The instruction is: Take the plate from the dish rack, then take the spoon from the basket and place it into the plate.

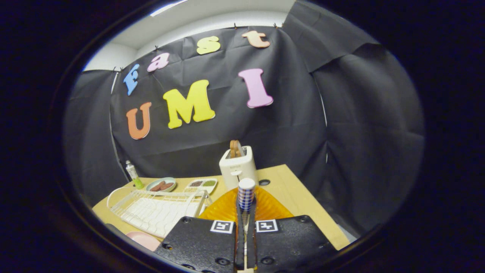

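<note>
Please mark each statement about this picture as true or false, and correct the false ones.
1. The gripper is shut on the spoon. True: both fingers press on its handle.
2. The toaster is empty. False: toast stands in its slot.
3. The basket lies just beyond the fingers. True.
4. The dish rack stands on the toaster. False: it sits on the table, beside the basket.

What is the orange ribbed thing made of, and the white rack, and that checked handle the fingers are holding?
The orange basket looks like see-through plastic: it glows and has molded ribs. The dish rack seems coated white wire, thin crossing bars. The spoon handle, pinched between the gripper fingers, looks like glazed ceramic or glossy plastic; I can't tell which.
</note>
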Demonstrator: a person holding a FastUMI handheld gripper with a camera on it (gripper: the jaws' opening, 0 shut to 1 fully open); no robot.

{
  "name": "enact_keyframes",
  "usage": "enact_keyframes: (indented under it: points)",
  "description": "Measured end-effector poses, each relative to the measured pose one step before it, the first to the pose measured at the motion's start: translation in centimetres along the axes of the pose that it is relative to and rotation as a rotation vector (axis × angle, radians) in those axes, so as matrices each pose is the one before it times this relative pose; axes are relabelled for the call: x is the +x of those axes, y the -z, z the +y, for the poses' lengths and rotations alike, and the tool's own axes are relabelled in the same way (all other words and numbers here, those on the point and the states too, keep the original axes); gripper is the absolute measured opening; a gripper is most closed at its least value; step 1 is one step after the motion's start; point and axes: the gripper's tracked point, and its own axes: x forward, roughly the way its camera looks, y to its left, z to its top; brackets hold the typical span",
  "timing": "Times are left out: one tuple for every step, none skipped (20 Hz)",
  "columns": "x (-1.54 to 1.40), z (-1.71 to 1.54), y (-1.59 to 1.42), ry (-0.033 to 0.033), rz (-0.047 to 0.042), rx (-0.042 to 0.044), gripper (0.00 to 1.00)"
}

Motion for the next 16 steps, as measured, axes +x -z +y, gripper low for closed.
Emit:
enact_keyframes:
  points:
    - [-0.746,0.222,-1.701,0.02565,-0.03209,0.00487,0.08]
    - [-0.821,0.418,-1.506,0.02458,-0.01594,0.01846,0.08]
    - [-1.120,1.258,-1.847,-0.02011,-0.03987,0.01604,0.08]
    - [-1.586,1.216,-1.357,-0.00397,-0.03324,0.03409,0.08]
    - [-1.183,2.036,-1.243,-0.03747,-0.04978,0.02347,0.08]
    - [-0.697,1.752,0.320,-0.01957,-0.00372,-0.00982,0.08]
    - [-0.805,1.862,0.574,-0.03747,0.00670,-0.01590,0.08]
    - [-0.682,1.756,0.925,-0.03585,0.01549,-0.02050,0.08]
    - [-0.510,1.011,0.597,-0.01692,0.01633,-0.01963,0.08]
    - [-0.416,1.033,0.112,-0.00988,0.00750,-0.01257,0.08]
    - [-0.272,0.862,0.363,0.00079,0.01236,-0.00794,0.08]
    - [-0.119,0.979,0.637,-0.00155,0.01113,-0.00502,0.08]
    - [-0.214,0.880,0.494,-0.00166,0.01097,-0.00778,0.08]
    - [-0.218,0.611,0.572,0.00351,0.01187,-0.00917,0.08]
    - [-0.257,0.823,0.607,-0.00285,0.01422,-0.00487,0.08]
    - [-0.248,1.004,0.579,-0.00901,0.01334,0.00594,0.08]
